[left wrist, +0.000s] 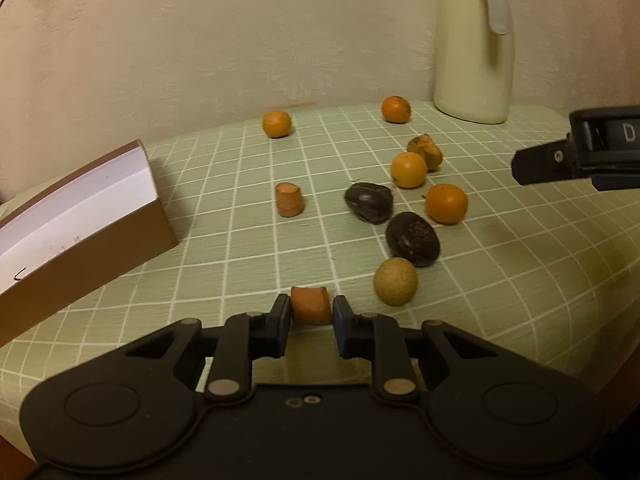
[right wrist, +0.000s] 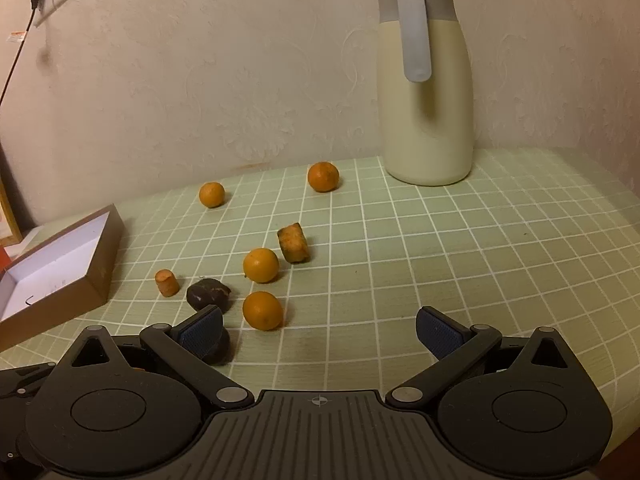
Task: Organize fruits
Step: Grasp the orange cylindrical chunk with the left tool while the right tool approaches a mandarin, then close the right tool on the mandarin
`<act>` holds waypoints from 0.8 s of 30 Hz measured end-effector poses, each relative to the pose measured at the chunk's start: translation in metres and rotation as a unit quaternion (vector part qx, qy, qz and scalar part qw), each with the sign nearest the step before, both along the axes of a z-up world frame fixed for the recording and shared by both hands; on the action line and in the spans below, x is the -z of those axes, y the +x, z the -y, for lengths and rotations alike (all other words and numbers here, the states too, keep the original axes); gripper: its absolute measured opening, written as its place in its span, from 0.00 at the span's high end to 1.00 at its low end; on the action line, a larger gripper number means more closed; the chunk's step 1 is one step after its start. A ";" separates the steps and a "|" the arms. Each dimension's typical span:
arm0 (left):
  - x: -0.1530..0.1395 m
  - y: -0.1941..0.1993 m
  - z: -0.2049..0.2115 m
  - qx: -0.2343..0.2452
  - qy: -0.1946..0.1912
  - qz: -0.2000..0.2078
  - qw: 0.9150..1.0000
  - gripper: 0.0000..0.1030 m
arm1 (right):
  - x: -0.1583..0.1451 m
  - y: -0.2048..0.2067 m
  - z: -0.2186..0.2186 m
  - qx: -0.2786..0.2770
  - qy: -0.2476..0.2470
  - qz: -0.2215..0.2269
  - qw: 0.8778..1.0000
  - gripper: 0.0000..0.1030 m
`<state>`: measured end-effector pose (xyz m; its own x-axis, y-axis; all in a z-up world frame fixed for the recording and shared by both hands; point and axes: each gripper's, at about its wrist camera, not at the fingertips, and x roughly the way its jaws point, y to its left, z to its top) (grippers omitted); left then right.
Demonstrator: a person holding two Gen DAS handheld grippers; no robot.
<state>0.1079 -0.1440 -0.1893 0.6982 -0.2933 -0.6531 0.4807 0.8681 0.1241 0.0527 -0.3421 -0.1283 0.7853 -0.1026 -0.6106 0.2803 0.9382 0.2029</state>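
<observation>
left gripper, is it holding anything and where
The left gripper pinches a carrot chunk by its two opposite sides. The right gripper is open, holding nothing.

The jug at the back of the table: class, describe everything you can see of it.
The jug is tall and cream, smooth like plastic or coated metal, with rounded shoulders. A grey lid caps it, and a pale grey handle hangs down from the lid over its front. It stands upright and closed on the green checked cloth, close to the wall. No fruit and neither gripper touches it.
</observation>
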 end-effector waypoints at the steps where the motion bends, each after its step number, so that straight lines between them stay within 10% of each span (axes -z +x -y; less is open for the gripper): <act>1: 0.000 0.001 -0.002 -0.004 0.001 0.001 1.000 0.87 | 0.001 0.001 0.000 -0.001 0.000 -0.001 1.000 0.00; 5: 0.000 0.001 -0.007 -0.013 0.005 0.007 1.000 0.87 | 0.006 0.007 0.001 -0.007 0.009 -0.003 1.000 0.08; 8: 0.000 0.002 -0.012 -0.020 0.005 0.008 1.000 0.87 | 0.013 0.017 0.003 -0.018 0.021 -0.021 0.999 0.51; 24: -0.002 0.003 -0.022 -0.040 -0.002 0.011 0.999 0.87 | 0.027 0.057 -0.008 -0.056 0.030 -0.025 0.998 0.51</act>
